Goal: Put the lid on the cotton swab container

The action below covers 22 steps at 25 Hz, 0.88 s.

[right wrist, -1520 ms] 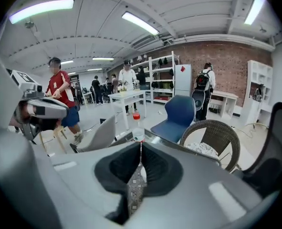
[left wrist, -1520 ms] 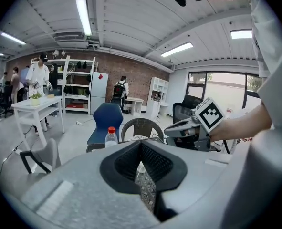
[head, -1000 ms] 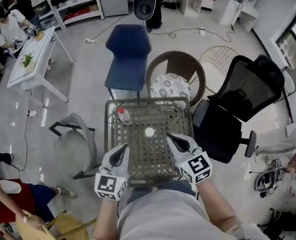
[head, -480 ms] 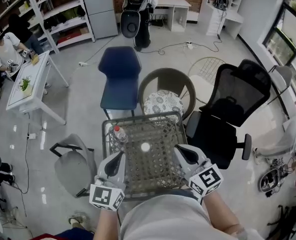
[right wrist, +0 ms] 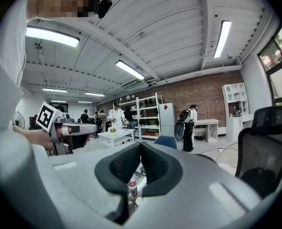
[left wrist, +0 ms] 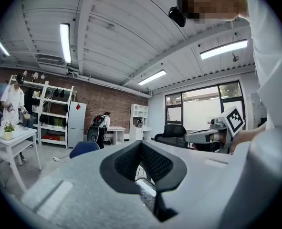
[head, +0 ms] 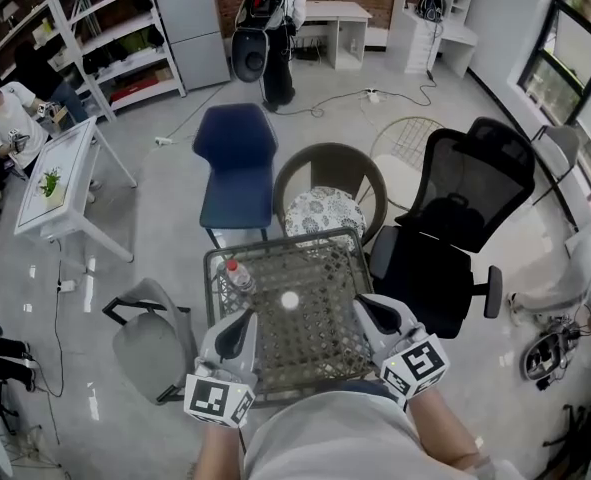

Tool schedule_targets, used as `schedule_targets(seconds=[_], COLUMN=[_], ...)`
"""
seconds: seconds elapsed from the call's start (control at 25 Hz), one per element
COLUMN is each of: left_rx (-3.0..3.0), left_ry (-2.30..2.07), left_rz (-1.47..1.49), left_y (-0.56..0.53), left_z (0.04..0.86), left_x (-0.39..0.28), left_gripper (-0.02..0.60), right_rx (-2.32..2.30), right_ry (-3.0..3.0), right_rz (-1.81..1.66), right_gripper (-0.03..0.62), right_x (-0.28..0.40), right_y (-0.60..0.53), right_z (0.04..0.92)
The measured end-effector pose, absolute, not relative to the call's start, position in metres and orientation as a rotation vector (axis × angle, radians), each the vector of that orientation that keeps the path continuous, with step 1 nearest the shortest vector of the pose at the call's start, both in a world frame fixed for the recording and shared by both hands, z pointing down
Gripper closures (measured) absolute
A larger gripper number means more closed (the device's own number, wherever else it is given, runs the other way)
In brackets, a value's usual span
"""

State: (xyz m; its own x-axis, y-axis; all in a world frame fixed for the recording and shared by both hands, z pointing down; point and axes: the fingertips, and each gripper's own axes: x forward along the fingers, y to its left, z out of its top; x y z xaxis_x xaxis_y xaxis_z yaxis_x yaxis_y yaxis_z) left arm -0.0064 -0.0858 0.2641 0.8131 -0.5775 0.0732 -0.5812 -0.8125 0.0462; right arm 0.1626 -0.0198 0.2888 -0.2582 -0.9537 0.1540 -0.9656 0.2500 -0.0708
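Cotton swab container or its lid, too small to tell: white round thing (head: 290, 299) mid wicker table (head: 275, 247) | ahead, between grippers, left nearer | left gripper (head: 245, 318) jaws together, empty | right gripper (head: 365, 306) same | matching part unseen; bottle (head: 238, 273) far-left.

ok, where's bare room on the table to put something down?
Free: the right half of the table, between the white round piece and the right rim, and the near middle between left gripper and right gripper. Crowded: the far left corner, where the bottle stands.
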Motion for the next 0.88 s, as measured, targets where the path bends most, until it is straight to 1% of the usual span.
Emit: schedule_targets(seconds=[0.88], left_rx=[2.910], left_ry=[-0.944], left_rz=[0.130], left_y=[-0.085], left_z=[0.279], left_x=[-0.009], left_gripper=[0.574], right_rx=[1.844], right_ry=[-2.389], right_rz=[0.243], right_gripper=[0.589], right_x=[0.167], right_y=[-0.024], right_z=[0.300])
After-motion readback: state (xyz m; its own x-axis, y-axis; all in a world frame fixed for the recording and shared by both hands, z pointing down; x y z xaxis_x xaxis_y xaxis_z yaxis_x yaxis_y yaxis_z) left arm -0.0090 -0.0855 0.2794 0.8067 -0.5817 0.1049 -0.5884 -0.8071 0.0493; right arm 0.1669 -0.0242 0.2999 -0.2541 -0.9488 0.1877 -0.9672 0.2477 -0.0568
